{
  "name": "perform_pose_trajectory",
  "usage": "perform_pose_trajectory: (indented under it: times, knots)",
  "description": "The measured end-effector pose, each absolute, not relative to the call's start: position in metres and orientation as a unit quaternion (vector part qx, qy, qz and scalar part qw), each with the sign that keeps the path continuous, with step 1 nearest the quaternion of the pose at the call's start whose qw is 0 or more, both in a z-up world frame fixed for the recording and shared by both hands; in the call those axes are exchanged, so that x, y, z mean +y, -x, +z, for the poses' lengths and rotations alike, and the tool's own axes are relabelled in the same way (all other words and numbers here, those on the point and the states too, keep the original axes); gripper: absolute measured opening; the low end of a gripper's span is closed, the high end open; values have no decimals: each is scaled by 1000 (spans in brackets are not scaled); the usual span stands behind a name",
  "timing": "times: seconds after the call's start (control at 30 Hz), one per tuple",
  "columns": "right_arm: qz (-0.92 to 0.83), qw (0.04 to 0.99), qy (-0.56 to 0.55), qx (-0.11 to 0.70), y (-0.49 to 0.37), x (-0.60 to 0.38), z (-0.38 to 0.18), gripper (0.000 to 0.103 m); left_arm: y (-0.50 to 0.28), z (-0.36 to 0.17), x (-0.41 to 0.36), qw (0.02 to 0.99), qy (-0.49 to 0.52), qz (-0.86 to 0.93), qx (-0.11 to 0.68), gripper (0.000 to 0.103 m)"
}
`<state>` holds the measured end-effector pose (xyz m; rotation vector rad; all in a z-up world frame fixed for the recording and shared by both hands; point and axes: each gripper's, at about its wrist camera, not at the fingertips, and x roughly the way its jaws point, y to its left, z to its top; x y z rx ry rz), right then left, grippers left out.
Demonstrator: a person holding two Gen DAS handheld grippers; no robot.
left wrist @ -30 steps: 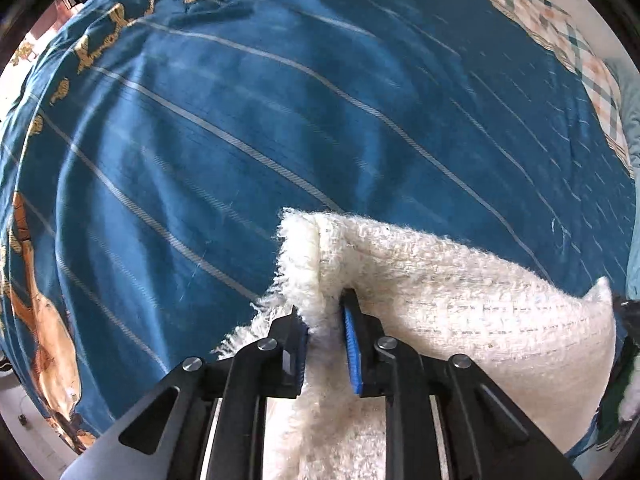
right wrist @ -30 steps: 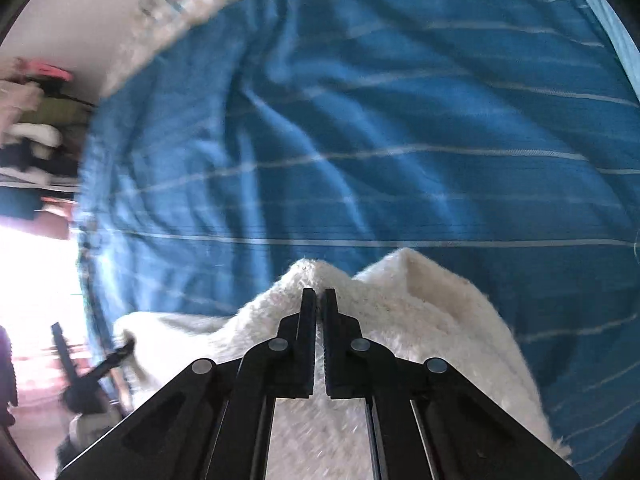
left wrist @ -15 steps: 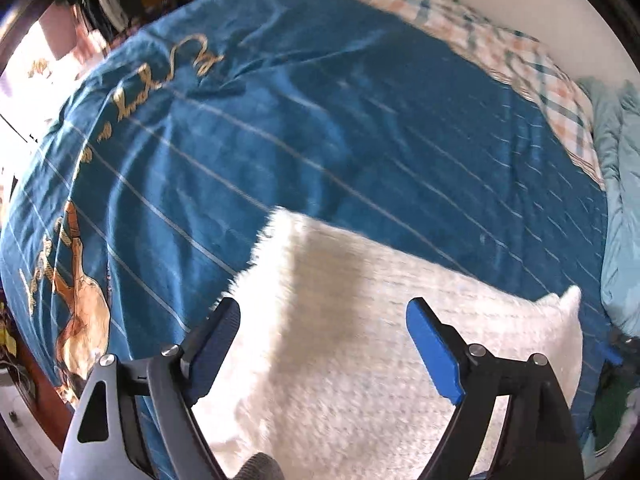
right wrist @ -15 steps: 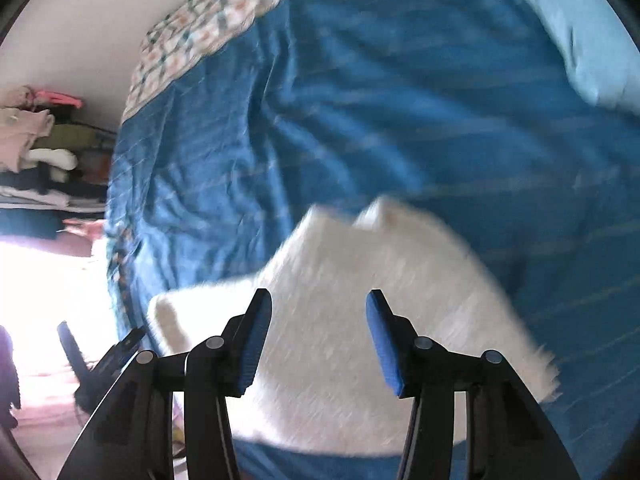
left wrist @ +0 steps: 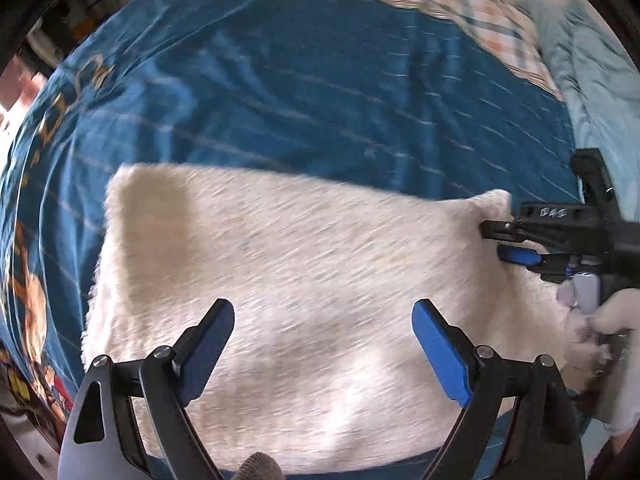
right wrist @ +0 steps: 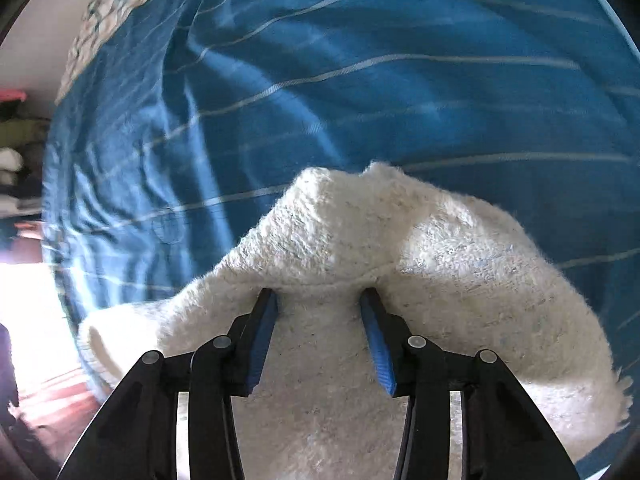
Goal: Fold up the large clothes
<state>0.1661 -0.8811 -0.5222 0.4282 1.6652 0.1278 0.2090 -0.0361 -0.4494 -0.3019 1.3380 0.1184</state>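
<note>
Through my left wrist view, my left gripper (left wrist: 322, 350) hangs above the white fuzzy garment (left wrist: 304, 280), jaws opening wide, nothing between them; it lies folded on the blue bedspread (left wrist: 320, 92), bare beyond.

Through my right, my right gripper (right wrist: 318, 320) is closing around a raised fold, probably to tidy that edge.

blue striped bedspread (left wrist: 320, 80), white fluffy garment (left wrist: 304, 280) lying on it
</note>
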Motion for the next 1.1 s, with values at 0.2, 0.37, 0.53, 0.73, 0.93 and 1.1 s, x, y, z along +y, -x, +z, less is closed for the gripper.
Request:
perform_pose_trajectory:
  times: [0.2, 0.37, 0.53, 0.73, 0.93, 1.1]
  knots:
    - [93, 695, -283, 654, -105, -959, -436, 68, -235, -462, -87, 769, 109, 35, 628, 91]
    - [-3, 669, -346, 658, -5, -1036, -457, 76, -243, -507, -116, 744, 85, 39, 662, 93]
    - [2, 608, -485, 629, 55, -1060, -538, 76, -237, -529, -121, 750, 80, 41, 656, 103]
    - [75, 595, -578, 554, 36, -1048, -591, 78, -230, -534, -107, 768, 97, 5, 633, 103]
    - [98, 607, -596, 516, 7, -1020, -601, 70, -228, -537, -97, 755, 98, 2, 648, 103]
    - [76, 623, -583, 515, -1, -1002, -591, 29, -233, -539, -94, 751, 100, -3, 652, 103]
